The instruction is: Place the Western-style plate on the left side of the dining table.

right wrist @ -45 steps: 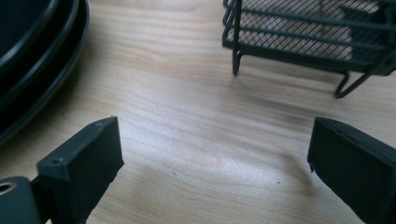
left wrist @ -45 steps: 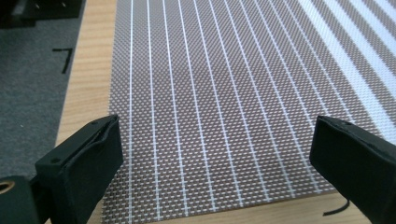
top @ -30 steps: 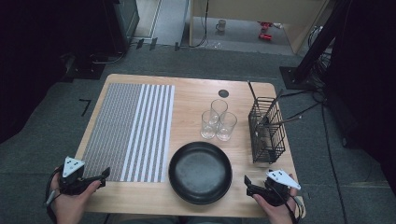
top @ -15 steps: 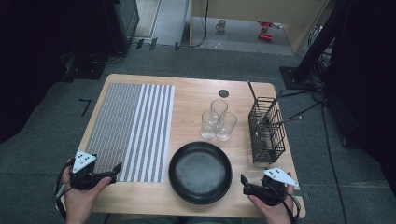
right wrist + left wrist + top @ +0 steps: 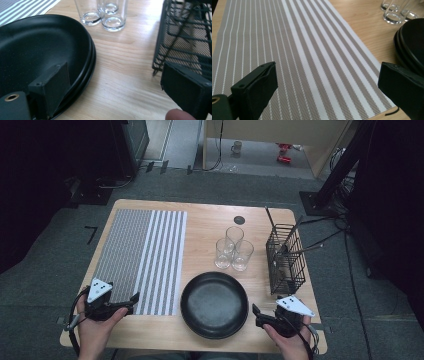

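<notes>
My left gripper (image 5: pixel 134 299) hovers at the table's front left, open, over the near corner of a grey-and-white striped placemat (image 5: pixel 142 255). In the left gripper view its jaws (image 5: pixel 324 85) stand wide apart above the placemat (image 5: pixel 307 50) with nothing between them. My right gripper (image 5: pixel 256 312) is at the front right, beside a stack of black plates (image 5: pixel 214 305). In the right gripper view (image 5: pixel 115 85) its left jaw hangs over the plates' rim (image 5: pixel 90 50). Those jaws have just been closing slightly, still wide, gripping nothing.
Three clear glasses (image 5: pixel 233 249) stand behind the plates. A black wire basket (image 5: pixel 286 260) with long utensils stands at the right edge, close to my right gripper. A small dark disc (image 5: pixel 239 220) lies near the wooden table's (image 5: pixel 210 225) far edge.
My left gripper has moved right and forward, from the table's left edge to the placemat's near corner. The right gripper has shifted slightly towards the plates.
</notes>
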A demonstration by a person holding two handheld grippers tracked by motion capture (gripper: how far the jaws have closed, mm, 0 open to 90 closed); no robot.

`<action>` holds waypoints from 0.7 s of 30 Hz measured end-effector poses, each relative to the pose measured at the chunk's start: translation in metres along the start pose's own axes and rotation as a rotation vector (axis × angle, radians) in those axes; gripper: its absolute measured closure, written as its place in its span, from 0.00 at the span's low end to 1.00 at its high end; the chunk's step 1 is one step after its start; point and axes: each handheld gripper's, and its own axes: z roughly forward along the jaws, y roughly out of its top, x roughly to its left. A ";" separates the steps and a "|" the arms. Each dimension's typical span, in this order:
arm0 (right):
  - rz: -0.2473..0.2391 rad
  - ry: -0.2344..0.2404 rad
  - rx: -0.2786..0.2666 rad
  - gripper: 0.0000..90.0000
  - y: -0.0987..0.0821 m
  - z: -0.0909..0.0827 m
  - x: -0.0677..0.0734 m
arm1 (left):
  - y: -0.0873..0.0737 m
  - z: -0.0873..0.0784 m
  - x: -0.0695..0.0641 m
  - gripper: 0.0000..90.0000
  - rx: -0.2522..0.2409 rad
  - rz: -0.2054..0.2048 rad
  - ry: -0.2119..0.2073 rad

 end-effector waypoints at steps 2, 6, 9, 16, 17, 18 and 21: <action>0.000 0.005 -0.001 0.10 0.003 0.002 0.004 | 0.004 0.001 -0.004 0.03 -0.006 0.011 -0.003; -0.004 0.017 0.003 0.09 0.006 0.005 0.007 | 0.009 0.002 -0.010 0.03 -0.016 0.017 -0.010; -0.017 0.008 0.018 0.07 0.010 0.007 0.012 | 0.011 0.005 -0.018 0.03 -0.015 0.037 -0.018; -0.034 0.040 0.016 0.09 0.016 0.013 0.023 | 0.012 0.014 -0.035 0.03 -0.002 0.066 -0.046; -0.036 0.043 0.014 0.09 0.017 0.014 0.024 | 0.013 0.015 -0.036 0.03 -0.001 0.067 -0.053; -0.040 0.046 0.013 0.09 0.018 0.015 0.026 | 0.013 0.017 -0.038 0.03 0.001 0.063 -0.063; -0.056 0.030 0.009 0.14 0.020 0.017 0.030 | 0.014 0.021 -0.043 0.03 0.005 0.060 -0.083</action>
